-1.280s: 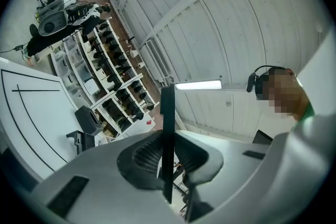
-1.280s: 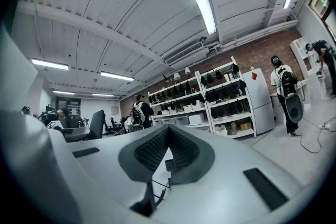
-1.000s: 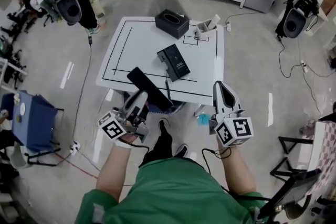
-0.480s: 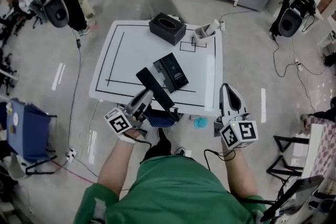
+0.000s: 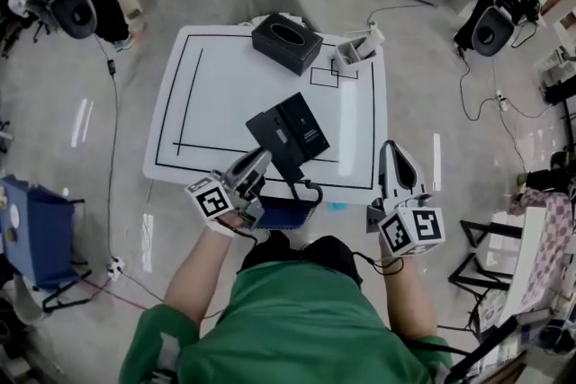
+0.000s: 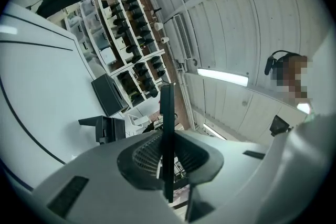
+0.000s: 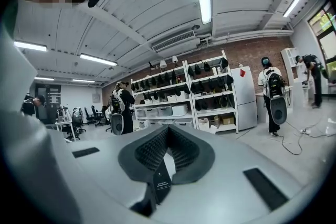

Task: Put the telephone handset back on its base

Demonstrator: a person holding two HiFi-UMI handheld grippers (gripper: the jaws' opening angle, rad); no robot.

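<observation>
A black telephone base (image 5: 309, 129) lies near the middle of the white table (image 5: 207, 94). My left gripper (image 5: 256, 165) is shut on the black handset (image 5: 270, 133), which hangs tilted over the base's left side; whether they touch I cannot tell. A coiled cord (image 5: 306, 191) hangs from the handset past the table's front edge. In the left gripper view the handset (image 6: 167, 128) shows edge-on as a thin dark bar pinched between the jaws. My right gripper (image 5: 394, 154) is held off the table's front right corner, shut with nothing in it (image 7: 167, 152).
A black tissue box (image 5: 286, 41) stands at the table's far edge, with a white holder (image 5: 353, 54) to its right. A blue basket (image 5: 283, 213) sits under the front edge. Shelves line the far wall. Cables run over the floor on the right.
My left gripper has carried the handset forward and to the right, from the table's front edge to over the base's left side. The right gripper has hardly moved.
</observation>
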